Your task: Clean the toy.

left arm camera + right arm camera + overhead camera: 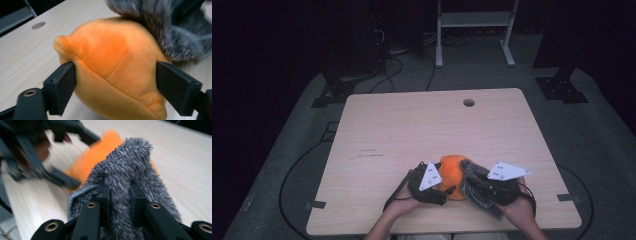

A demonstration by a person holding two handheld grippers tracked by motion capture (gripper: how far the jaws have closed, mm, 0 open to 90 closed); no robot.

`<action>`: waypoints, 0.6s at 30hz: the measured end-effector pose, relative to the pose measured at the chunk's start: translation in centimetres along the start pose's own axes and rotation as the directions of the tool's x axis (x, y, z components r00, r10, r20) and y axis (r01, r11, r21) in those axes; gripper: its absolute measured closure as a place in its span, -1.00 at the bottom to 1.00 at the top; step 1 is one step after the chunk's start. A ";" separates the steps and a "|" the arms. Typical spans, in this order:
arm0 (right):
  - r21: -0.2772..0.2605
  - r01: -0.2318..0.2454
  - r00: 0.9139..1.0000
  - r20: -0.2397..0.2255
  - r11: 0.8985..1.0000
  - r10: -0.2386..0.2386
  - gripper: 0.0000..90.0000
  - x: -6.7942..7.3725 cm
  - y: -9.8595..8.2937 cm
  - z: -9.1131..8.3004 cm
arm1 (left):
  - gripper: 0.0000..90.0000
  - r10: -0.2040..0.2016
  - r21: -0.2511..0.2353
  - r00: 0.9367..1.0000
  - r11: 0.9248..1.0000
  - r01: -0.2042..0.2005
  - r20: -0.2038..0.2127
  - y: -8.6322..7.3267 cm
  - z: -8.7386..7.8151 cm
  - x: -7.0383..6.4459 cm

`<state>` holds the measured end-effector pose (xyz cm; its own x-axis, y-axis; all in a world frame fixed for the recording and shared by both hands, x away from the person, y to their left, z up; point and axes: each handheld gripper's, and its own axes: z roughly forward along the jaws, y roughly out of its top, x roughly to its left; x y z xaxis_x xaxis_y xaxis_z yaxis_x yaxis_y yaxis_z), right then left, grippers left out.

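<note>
My left gripper (pixel 116 82) has its jaws clamped on either side of the orange plush toy (pixel 112 67), which rests on the bench (pixel 412 125) near my edge. My right gripper (pixel 119 195) pinches a fold of the grey fuzzy cloth (pixel 130 170) between its jaws, the cloth touching the toy.

High view looks down, gripper views close, sharing orange plush (pixel 112 75)

Near the tabletop's (pixel 377 130) front edge we see the left gripper (pixel 439 187) and right gripper (pixel 472 186) flanking an orange plush toy (pixel 451 172), a grey cloth (pixel 476 192) at the right one.
</note>
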<state>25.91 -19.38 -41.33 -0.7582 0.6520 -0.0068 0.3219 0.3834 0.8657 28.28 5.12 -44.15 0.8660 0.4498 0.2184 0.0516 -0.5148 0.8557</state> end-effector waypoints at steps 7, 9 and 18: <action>-0.017 0.021 0.998 -0.055 1.000 -0.021 0.63 0.4 0.6 0.1 | -0.49 0.148 0.001 0.989 0.989 -0.148 0.013 -0.1 -0.1 -1.0; -0.008 -0.005 1.000 -0.028 1.000 0.005 0.63 -0.7 0.2 -0.2 | -0.49 0.130 0.009 0.991 0.992 -0.130 0.013 -0.3 -0.2 -0.7; 0.043 -0.079 0.997 -0.016 0.996 0.080 0.64 -2.4 -1.5 -0.3 | -0.68 -0.157 -0.031 0.985 0.987 0.160 0.065 0.3 -0.5 1.4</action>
<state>27.03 -21.70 -42.51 -0.7387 0.6703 0.0702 0.4053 0.3585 0.8410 29.22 5.98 -43.38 0.8775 0.4769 0.0502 0.1739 -0.4139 0.8936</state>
